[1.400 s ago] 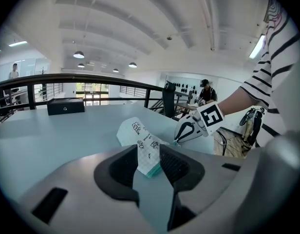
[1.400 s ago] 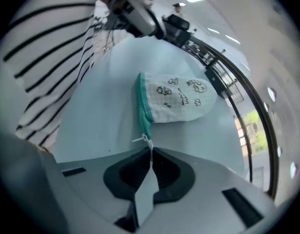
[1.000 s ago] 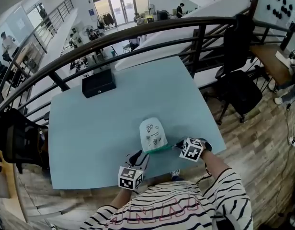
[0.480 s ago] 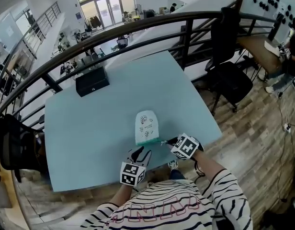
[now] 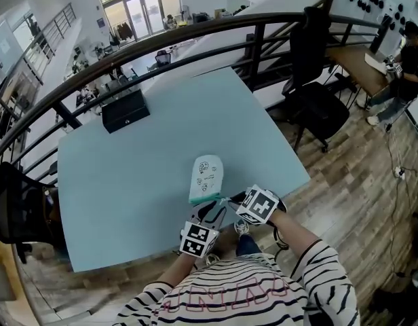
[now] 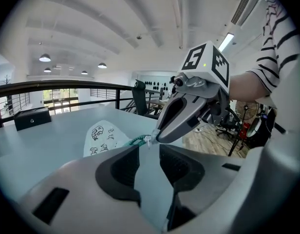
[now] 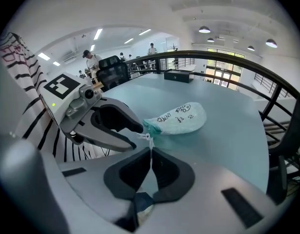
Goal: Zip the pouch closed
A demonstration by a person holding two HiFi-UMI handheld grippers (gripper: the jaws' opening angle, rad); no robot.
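A pale teal pouch (image 5: 207, 175) printed with black doodles lies flat near the table's front edge, its dark green zipper end toward me. My right gripper (image 5: 231, 200) is shut on the white zipper pull (image 7: 148, 138), whose cord runs down between its pads (image 7: 140, 167) and is held just off the pouch's near end. My left gripper (image 5: 214, 209) stands close beside it at that same end. Its jaws are slightly apart, with bare table showing between them, and nothing is clamped. In the left gripper view the right gripper's tip (image 6: 154, 139) pinches the pull just in front of the pouch (image 6: 99, 135).
The light blue table (image 5: 127, 182) carries a black box (image 5: 125, 111) at its far left corner. A dark railing (image 5: 195, 36) runs behind the table. A black chair (image 5: 317, 111) stands on the wooden floor to the right. The table's near edge is right below both grippers.
My left gripper has moved right, from the pouch's near left corner to right beside the right gripper. The right gripper has shifted left and lifted slightly with the pull.
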